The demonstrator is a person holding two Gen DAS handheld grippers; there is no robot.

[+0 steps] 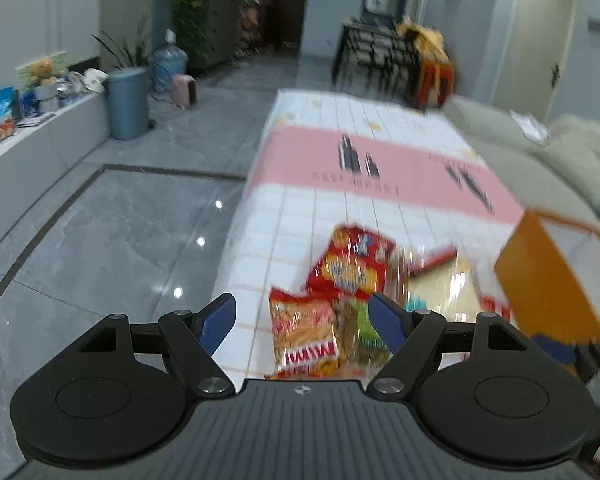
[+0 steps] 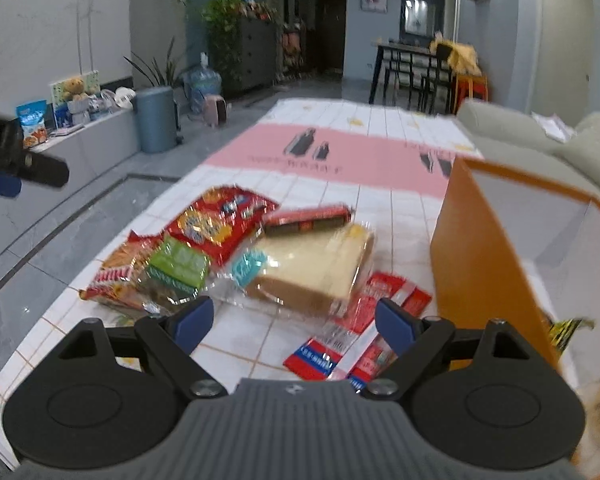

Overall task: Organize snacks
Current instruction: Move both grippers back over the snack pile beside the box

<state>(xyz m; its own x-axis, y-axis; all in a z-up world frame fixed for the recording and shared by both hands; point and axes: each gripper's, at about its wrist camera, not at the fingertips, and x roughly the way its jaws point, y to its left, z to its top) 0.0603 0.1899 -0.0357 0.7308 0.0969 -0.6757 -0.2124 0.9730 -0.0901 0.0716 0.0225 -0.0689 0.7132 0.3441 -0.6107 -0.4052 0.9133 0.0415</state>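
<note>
Probably a home living room (sofa (image 2: 512, 136), dining table (image 2: 404, 50)).

Beyond the tabletop I see a blue-grey bin (image 2: 155, 119) on the grey tiled floor (image 1: 112, 220), with a water jug (image 2: 202, 80) and a small pink heater (image 2: 217, 109) behind it. A dark dining table (image 2: 410, 54) stands farther back, a beige sofa (image 1: 540, 160) to my right.

Left gripper (image 1: 302, 312): jaws stood wide, nothing between the blue fingers (image 1: 216, 320). Table (image 1: 320, 208): white-and-pink cloth. Snack packets (image 1: 340, 300): blurred heap at 6 o'clock, a red bag (image 1: 354, 264) topmost. Orange box (image 1: 540, 280): at 4 o'clock. Grey bin (image 1: 127, 104): at 10 o'clock.
</note>
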